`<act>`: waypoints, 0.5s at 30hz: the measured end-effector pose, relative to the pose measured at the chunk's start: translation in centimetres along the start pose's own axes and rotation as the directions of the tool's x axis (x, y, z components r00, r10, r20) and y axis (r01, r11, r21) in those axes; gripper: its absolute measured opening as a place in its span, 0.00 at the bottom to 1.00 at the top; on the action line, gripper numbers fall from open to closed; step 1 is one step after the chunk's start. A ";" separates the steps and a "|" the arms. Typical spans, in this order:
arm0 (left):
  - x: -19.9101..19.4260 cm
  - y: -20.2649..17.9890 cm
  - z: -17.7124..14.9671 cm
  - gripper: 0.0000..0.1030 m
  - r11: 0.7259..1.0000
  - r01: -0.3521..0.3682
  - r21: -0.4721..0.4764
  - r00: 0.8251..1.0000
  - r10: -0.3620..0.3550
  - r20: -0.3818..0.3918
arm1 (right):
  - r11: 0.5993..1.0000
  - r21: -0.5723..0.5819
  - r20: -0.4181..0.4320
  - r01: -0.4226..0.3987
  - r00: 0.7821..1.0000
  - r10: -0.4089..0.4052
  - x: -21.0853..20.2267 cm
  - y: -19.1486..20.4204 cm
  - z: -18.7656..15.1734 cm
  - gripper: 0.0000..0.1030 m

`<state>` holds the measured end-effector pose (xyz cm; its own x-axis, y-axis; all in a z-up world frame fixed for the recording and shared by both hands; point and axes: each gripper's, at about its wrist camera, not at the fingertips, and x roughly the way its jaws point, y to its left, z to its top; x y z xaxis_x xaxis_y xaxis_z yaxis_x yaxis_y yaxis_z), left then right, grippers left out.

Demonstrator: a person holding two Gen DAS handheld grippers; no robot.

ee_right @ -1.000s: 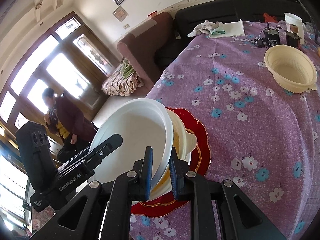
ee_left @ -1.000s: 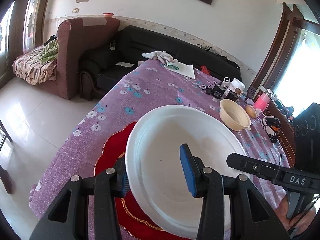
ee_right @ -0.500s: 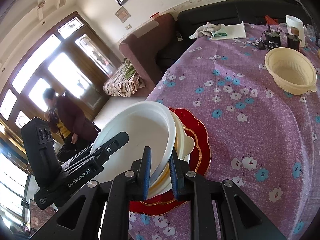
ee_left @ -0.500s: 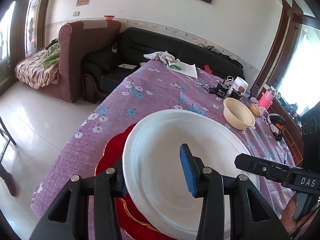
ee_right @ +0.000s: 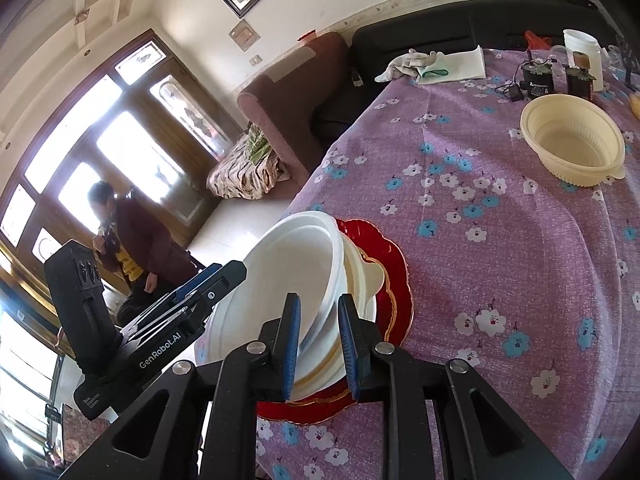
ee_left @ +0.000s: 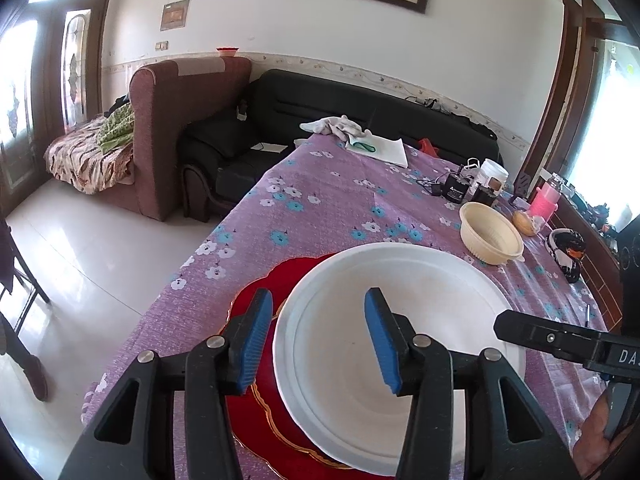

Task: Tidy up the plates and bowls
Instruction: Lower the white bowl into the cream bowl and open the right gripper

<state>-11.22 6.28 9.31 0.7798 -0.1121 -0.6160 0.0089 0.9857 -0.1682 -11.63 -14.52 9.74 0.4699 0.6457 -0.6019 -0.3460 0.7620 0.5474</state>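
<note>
A big white plate (ee_left: 400,300) lies tilted on a cream bowl (ee_right: 366,276), which sits on a red gold-edged plate (ee_right: 388,256) on the purple flowered table. My left gripper (ee_left: 318,340) straddles the white plate's left rim. Its jaws are opening, and the left pad (ee_left: 256,340) stands just off the rim. My right gripper (ee_right: 318,344) has the plate's (ee_right: 288,264) opposite rim between its pads; those jaws are starting to open but still touch it. A second cream bowl (ee_right: 572,140) stands alone further back.
Batteries, a white jar (ee_left: 494,174), a pink bottle (ee_left: 546,198) and a cloth (ee_left: 340,128) lie at the table's far end. The table edge (ee_left: 192,260) drops to a tiled floor on the left. A person (ee_right: 132,240) stands by the doors.
The white plate has sunk flatter over the red plate. The left jaws have spread and the left pad has come off the rim. The right jaws have widened slightly.
</note>
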 end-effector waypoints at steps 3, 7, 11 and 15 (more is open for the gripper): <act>-0.1 -0.1 0.0 0.48 1.000 -0.005 0.004 1.000 0.005 0.004 | 1.000 0.004 0.003 -0.001 1.000 0.001 -0.2 -0.1 0.0 0.21; -0.4 -0.3 0.0 0.51 1.000 -0.014 0.011 1.000 0.014 0.014 | 1.000 0.011 0.007 0.000 1.000 0.000 -0.5 -0.3 -0.1 0.21; -0.5 -0.4 -0.1 0.52 1.000 -0.016 0.013 1.000 0.016 0.016 | 1.000 0.016 0.012 0.000 1.000 0.000 -0.7 -0.5 -0.2 0.21; -0.5 -0.5 0.0 0.54 1.000 -0.017 0.015 1.000 0.016 0.017 | 1.000 0.023 0.018 -0.002 1.000 0.002 -1.0 -0.8 -0.3 0.24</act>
<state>-11.67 5.84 9.68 0.7903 -0.0937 -0.6056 0.0049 0.9892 -0.1466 -12.11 -15.78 9.76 0.4835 0.6460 -0.5907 -0.3279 0.7593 0.5621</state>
